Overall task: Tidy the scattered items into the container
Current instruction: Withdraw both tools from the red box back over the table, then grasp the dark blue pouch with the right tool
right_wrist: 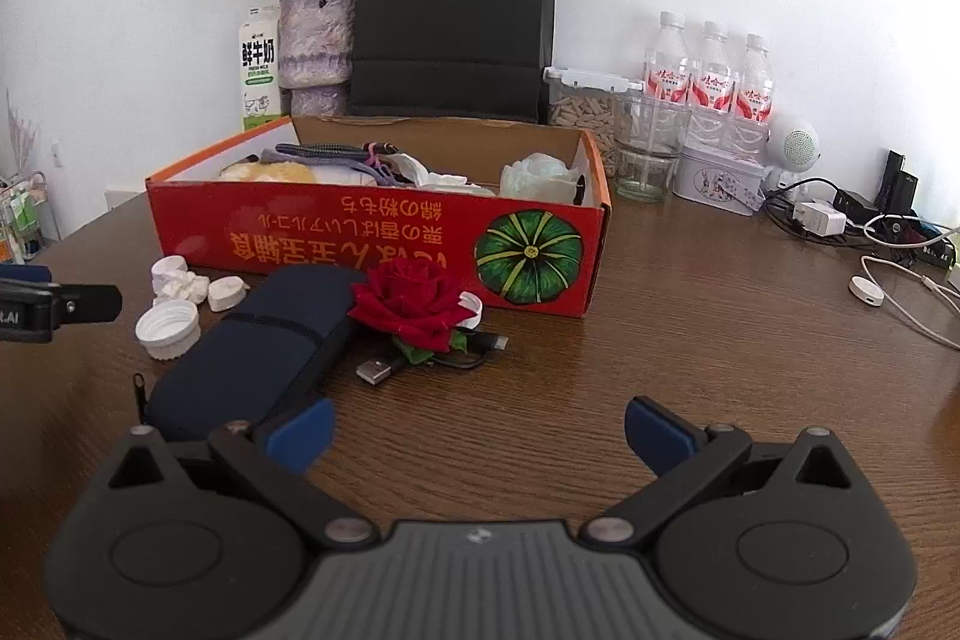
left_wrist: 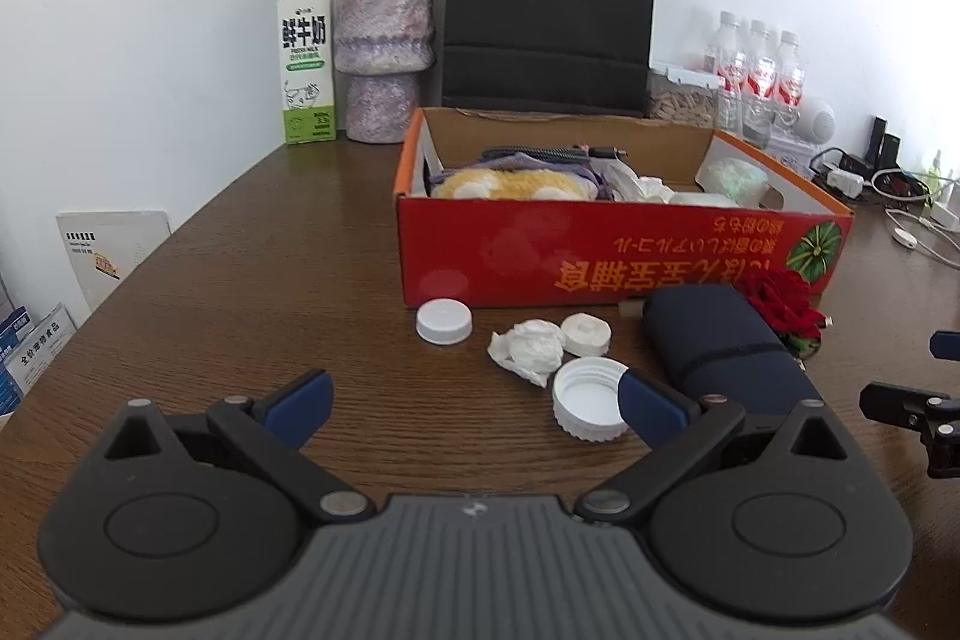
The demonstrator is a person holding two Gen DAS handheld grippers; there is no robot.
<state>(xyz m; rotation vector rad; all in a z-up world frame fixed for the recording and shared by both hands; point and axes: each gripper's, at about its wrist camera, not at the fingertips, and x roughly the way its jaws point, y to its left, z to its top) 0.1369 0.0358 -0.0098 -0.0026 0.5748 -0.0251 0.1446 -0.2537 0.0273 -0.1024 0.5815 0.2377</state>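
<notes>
Clearly, red cardboard box (right_wrist: 384, 244) bears pumpkin print.

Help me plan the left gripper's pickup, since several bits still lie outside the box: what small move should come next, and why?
Probably ease the left gripper forward and to the right, to bracket the open white cap. Its jaws are wide open and empty, and that cap is the nearest loose item, right by the right-hand pad, on the table in front of the red box.

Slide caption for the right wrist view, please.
Open right gripper hovers before dark navy zip pouch, red rose and black USB cable beside red cardboard box.
</notes>
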